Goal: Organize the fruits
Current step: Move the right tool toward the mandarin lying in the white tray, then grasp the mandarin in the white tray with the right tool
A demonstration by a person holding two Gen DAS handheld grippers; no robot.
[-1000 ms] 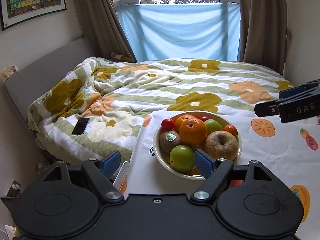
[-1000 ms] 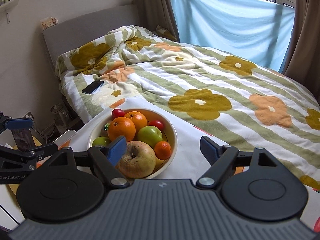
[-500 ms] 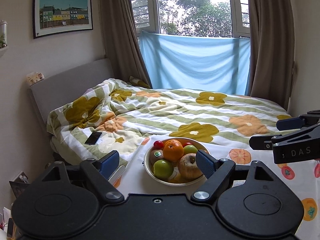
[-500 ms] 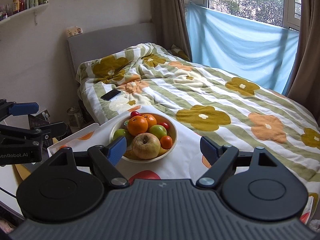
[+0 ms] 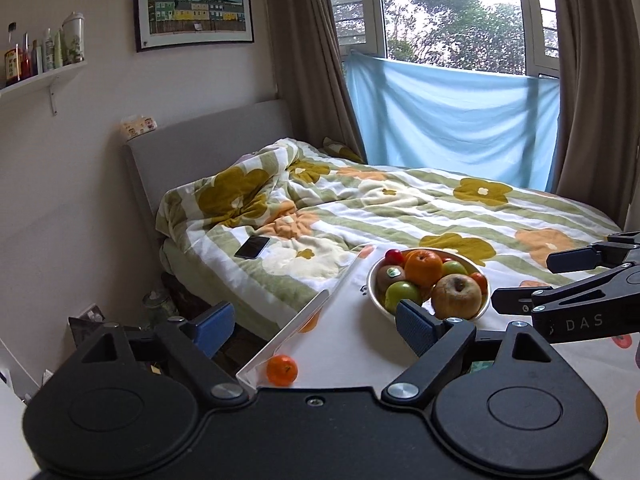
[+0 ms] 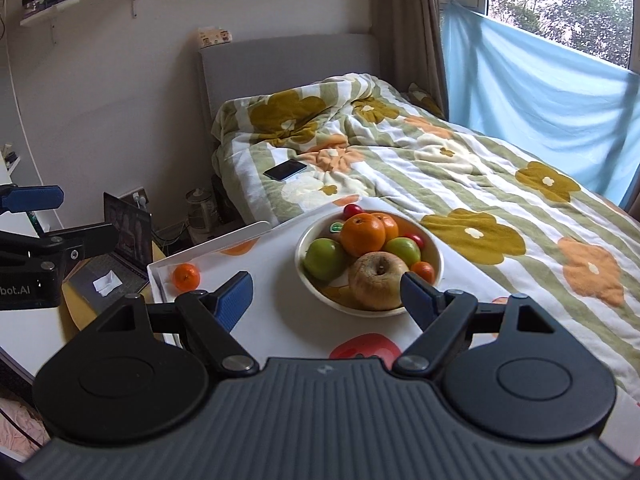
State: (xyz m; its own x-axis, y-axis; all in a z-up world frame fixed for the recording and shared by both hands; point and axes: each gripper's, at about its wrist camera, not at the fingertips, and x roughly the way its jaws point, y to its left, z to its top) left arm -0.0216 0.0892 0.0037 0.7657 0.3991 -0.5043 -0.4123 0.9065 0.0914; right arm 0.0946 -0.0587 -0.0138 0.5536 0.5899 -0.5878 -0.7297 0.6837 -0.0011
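1. The bowl of fruit stands on a white tray with printed fruit shapes, which lies against the near edge of the bed.
2. Piled in the bowl are a large orange, a brownish apple, two green apples, a kiwi with a green sticker, and some small red and orange fruits.
3. A lone tangerine lies on the tray in its near left corner, well apart from the bowl and just beside the raised rim.
4. The left tool has its blue pads spread wide with nothing between them; its jaws have just been opening further. (The tangerine shows low between its fingers, but the pads do not touch it.)
5. The right tool is likewise spread and holds nothing; the brownish apple and the bowl's near rim show between its fingers, untouched.
6. Only the left wrist view shows the framed picture of coloured houses in full, and the window's full width with trees beyond.
7. Only the right wrist view shows a laptop on a round bench left of the tray, with a scrap of white paper on its keyboard.
8. Both views show a dark phone lying on the flowered quilt, a wall shelf of bottles, and a blue cloth hung below the window.
9. Each view catches the other tool at its edge: the right one at the right edge of the left view, the left one at the left edge of the right view.
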